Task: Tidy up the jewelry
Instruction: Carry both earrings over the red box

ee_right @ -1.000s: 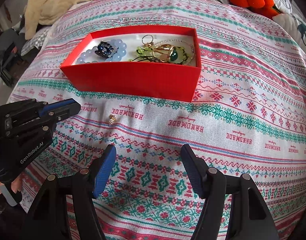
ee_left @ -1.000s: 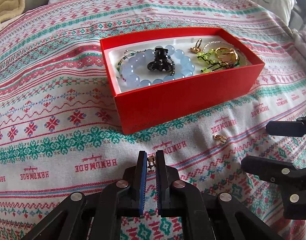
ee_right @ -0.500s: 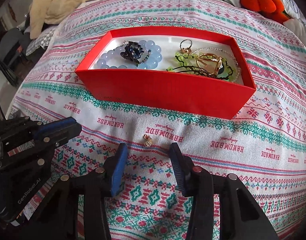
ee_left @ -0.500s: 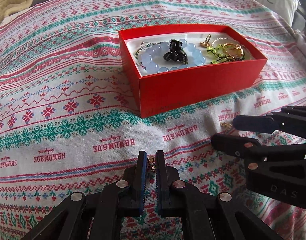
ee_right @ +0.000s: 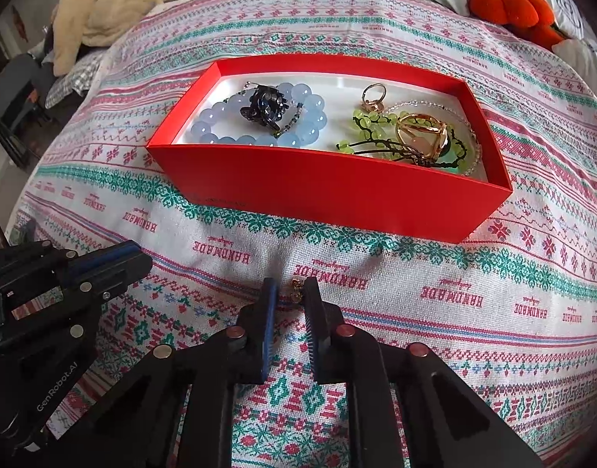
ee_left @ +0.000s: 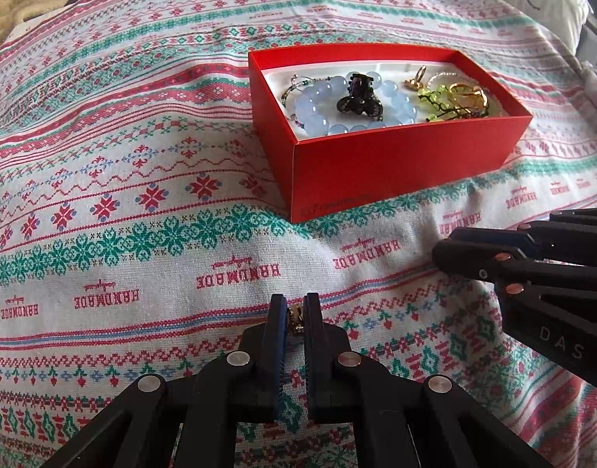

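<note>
The left tool (ee_left: 294, 318) is pinching a small gold earring (ee_left: 296, 318) just above the patterned bedspread (ee_left: 142, 156). The right tool (ee_right: 290, 292) is closing its jaws around a second gold earring (ee_right: 297, 288) lying on the bedspread, near the red box (ee_right: 337, 195) of jewelry beyond.

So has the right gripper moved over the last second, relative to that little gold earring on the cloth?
Yes. The right gripper slid sideways to the small gold earring, which now sits between its closing jaws, near the red box.
</note>
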A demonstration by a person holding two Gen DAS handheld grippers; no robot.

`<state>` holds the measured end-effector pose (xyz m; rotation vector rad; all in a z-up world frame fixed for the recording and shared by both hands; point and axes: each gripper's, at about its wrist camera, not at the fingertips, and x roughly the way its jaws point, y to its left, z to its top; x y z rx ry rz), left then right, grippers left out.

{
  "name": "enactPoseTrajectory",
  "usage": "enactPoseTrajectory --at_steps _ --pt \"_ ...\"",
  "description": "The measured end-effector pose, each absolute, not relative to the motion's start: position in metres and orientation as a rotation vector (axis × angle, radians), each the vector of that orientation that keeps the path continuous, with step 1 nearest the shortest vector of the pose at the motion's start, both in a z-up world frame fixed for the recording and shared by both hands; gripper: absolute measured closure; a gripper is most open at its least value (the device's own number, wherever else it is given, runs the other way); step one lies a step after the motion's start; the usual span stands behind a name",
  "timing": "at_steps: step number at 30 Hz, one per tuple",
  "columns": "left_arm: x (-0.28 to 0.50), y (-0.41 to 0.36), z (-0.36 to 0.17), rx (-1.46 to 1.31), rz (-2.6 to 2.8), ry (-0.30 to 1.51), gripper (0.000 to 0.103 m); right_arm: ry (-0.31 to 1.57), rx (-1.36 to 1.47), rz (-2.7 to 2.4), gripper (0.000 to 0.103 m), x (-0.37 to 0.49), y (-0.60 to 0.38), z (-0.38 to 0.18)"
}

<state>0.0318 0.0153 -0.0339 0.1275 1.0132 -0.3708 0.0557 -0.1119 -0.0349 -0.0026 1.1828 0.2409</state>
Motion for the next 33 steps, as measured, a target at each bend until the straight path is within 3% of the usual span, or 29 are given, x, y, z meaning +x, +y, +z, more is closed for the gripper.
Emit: enactPoseTrajectory --at_steps 4,33 --pt "0.033 0.014 -0.034 0.124 -0.370 1.014 0.100 1.183 0.017 0.254 0.097 0.050 -0.123 -0.031" --pt "0.049 -0.011 0.015 0.058 -0.425 0.937 0.100 1.094 0.209 0.247 0.097 0.046 -0.183 0.029"
